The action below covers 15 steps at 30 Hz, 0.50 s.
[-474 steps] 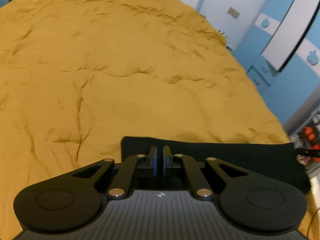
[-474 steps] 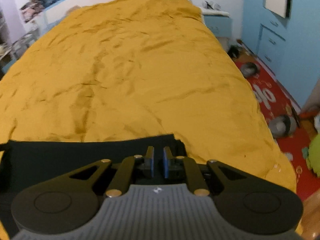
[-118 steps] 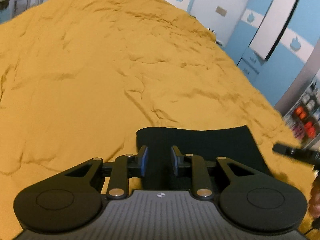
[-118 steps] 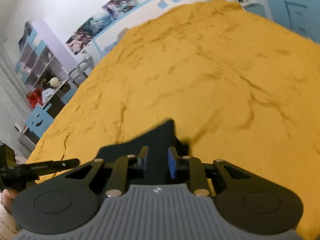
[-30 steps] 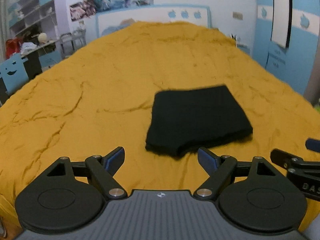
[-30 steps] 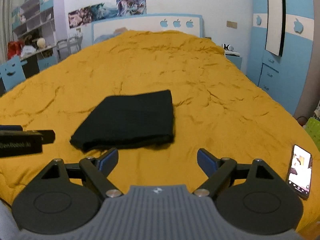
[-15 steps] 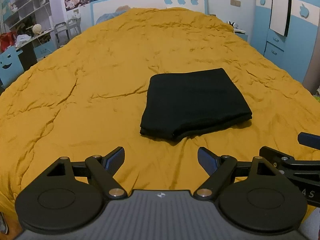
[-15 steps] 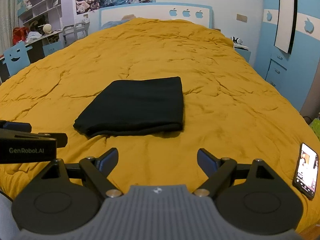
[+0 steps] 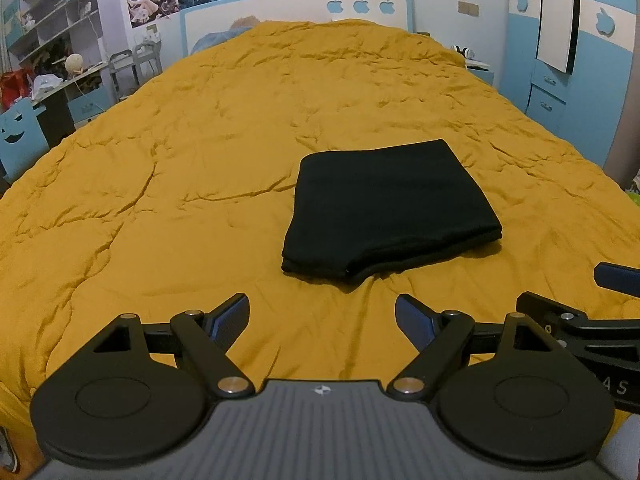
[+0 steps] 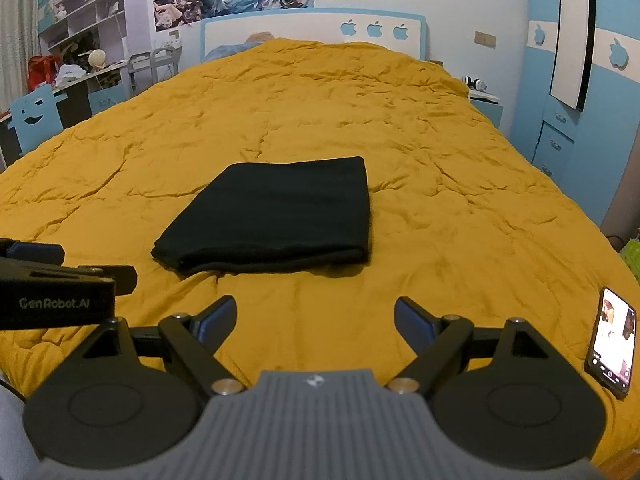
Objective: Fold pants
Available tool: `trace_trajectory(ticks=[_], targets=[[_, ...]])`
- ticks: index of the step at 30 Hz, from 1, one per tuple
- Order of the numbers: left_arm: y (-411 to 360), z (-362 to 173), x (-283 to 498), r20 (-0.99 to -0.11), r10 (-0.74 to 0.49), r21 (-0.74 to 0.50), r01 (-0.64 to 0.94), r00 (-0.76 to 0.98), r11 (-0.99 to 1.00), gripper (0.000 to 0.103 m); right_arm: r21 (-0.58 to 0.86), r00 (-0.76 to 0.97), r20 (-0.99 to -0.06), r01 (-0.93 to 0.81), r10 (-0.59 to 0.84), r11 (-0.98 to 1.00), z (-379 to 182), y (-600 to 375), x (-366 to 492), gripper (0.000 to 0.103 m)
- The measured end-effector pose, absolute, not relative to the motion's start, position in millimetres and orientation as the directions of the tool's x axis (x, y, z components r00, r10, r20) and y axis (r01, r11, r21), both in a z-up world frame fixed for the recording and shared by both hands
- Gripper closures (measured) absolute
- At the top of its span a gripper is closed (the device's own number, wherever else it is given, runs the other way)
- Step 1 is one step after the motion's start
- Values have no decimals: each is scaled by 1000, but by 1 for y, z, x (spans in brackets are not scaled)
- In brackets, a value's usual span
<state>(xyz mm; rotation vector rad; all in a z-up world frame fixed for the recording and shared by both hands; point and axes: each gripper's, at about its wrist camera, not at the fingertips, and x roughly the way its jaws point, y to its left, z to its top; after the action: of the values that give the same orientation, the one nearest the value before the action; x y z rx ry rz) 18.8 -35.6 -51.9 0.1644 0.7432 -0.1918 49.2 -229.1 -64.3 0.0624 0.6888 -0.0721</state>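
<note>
Black fabric pants, folded to compact rectangle on mustard-yellow quilted bed; left tongs and right tongs spread wide, empty, clear of cloth — fold judged complete; keep clear, avoid snagging near edge.

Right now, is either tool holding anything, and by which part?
Nothing is held. The left tool and right tool are both open and empty, short of the folded black pants lying on the yellow bedspread.

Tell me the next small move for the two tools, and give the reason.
Probably none beyond setting them down. The black pants lie in a compact folded stack on the yellow bedspread, and the left tool and right tool are both open, empty and clear of the fabric, so the fold looks finished.
</note>
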Motion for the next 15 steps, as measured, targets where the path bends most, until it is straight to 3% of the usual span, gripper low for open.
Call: trace_trajectory(ticks=[15], targets=[[-36,-52,17,-683,-114,81,231,722,970,6,41,772,-635,92,-45,995,-63,-230,49,21]])
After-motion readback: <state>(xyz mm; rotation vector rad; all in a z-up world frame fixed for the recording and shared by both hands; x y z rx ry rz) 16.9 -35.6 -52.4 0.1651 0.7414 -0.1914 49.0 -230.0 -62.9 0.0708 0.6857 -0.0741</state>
